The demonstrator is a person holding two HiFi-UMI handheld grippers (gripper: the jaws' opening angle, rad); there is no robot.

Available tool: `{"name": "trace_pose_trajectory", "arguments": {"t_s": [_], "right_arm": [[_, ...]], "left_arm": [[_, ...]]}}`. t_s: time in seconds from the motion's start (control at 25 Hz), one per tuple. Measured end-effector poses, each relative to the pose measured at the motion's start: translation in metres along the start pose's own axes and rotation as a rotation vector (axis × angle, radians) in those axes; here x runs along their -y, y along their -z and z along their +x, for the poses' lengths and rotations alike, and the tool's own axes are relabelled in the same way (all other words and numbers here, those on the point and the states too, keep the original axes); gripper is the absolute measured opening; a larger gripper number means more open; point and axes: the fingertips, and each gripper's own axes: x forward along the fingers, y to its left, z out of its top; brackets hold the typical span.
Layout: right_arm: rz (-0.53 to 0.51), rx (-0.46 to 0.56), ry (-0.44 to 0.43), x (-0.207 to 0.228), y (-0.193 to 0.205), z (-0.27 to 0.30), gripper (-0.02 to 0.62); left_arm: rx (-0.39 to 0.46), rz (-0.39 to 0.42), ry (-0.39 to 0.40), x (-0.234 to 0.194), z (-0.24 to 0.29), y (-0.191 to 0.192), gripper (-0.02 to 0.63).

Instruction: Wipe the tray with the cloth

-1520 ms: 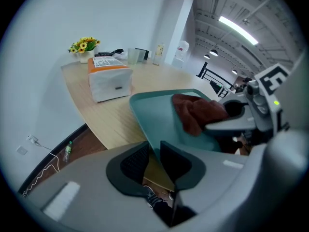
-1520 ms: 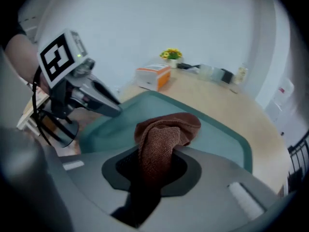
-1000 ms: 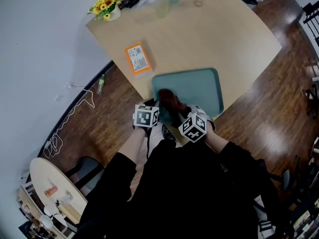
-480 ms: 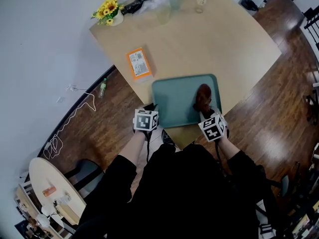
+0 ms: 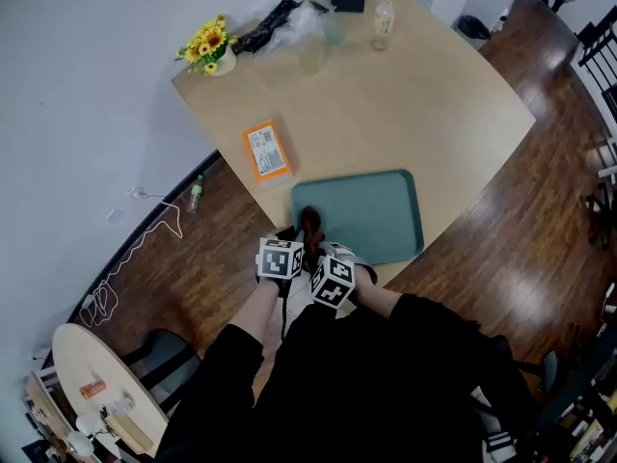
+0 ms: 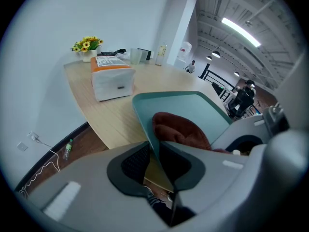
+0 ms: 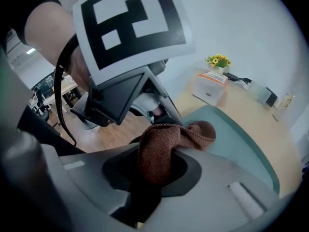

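Head view: left gripper [image 5: 290,233] fingers tight on tray [image 5: 371,210] rim, right gripper [image 5: 317,248] fingers around cloth [image 5: 310,222]

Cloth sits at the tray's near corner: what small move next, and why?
Probably sweep the right gripper rightwards along the teal plastic tray's near edge. Its jaws grip the brown knitted cloth at the near left corner, the tray lies bare to its right, and the left gripper clamps the rim, steadying it.
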Motion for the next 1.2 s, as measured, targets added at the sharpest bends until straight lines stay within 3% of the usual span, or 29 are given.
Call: {"name": "trace_pose_trajectory", "arguments": {"t_s": [0.16, 0.48, 0.64, 0.76, 0.92, 1.08, 1.2], "right_arm": [[-0.02, -0.008, 0.017, 0.023, 0.006, -0.003, 0.081], [-0.024, -0.031, 0.158, 0.151, -0.03, 0.007, 0.081], [0.012, -0.058, 0.143, 0.186, -0.046, 0.009, 0.081], [-0.037, -0.071, 0.104, 0.166, -0.039, 0.005, 0.081], [-0.167, -0.086, 0.006, 0.091, -0.005, -0.008, 0.081], [-0.187, -0.082, -0.085, 0.016, 0.032, -0.025, 0.081], [-0.231, -0.073, -0.092, 0.0, 0.041, -0.027, 0.08]], "left_arm": [[0.009, -0.003, 0.008, 0.003, 0.0, -0.002, 0.049], [0.033, -0.011, 0.028, 0.001, 0.001, -0.004, 0.048], [0.021, -0.027, 0.041, 0.0, 0.001, -0.003, 0.048], [0.018, -0.032, 0.045, -0.001, 0.0, -0.003, 0.046], [0.028, -0.037, 0.04, -0.004, 0.001, -0.004, 0.046], [0.025, -0.052, 0.034, -0.005, 0.0, -0.001, 0.043], [0.023, -0.028, 0.026, -0.004, -0.001, -0.002, 0.043]]}}
